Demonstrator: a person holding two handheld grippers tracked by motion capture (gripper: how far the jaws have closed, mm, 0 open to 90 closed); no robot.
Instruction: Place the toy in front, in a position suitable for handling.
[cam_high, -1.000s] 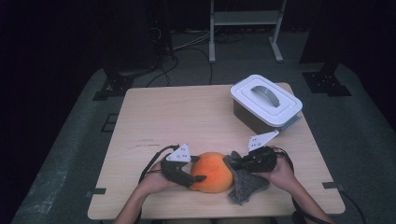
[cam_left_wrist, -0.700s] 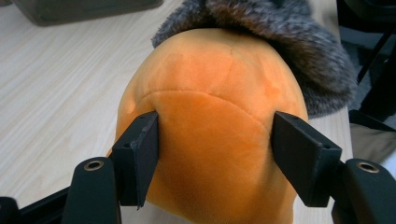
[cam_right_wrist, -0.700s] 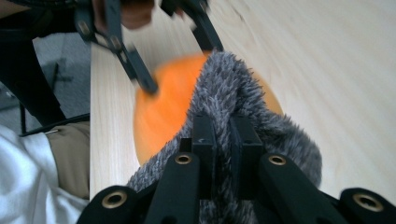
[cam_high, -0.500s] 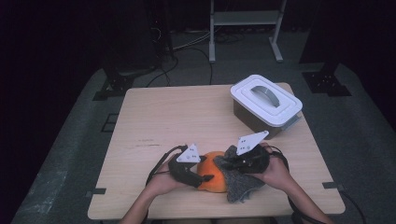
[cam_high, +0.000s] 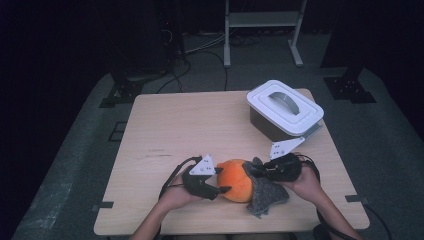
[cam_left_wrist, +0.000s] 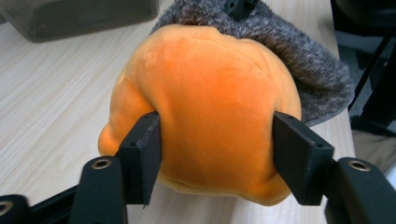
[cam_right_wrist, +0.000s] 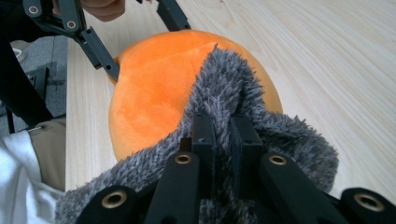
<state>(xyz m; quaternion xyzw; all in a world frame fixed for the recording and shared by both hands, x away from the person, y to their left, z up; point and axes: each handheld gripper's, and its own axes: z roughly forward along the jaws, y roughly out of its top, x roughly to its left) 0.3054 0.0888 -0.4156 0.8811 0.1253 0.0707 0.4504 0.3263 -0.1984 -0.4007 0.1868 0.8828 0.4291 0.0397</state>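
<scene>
With the left tool (cam_left_wrist: 217, 154) just closing onto the orange plush (cam_left_wrist: 205, 107) and the right tool (cam_right_wrist: 223, 135) pinching its grey fur (cam_right_wrist: 280, 135) (a thin fold), a tug could slip the fur free.

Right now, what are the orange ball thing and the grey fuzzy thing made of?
The orange ball looks like soft plush: short velvety nap, stitched seams, and it dents where the left gripper squeezes it. The grey cover looks like shaggy fleece or fake fur, with long tufted fibres; the right gripper pinches a fold of it.
</scene>
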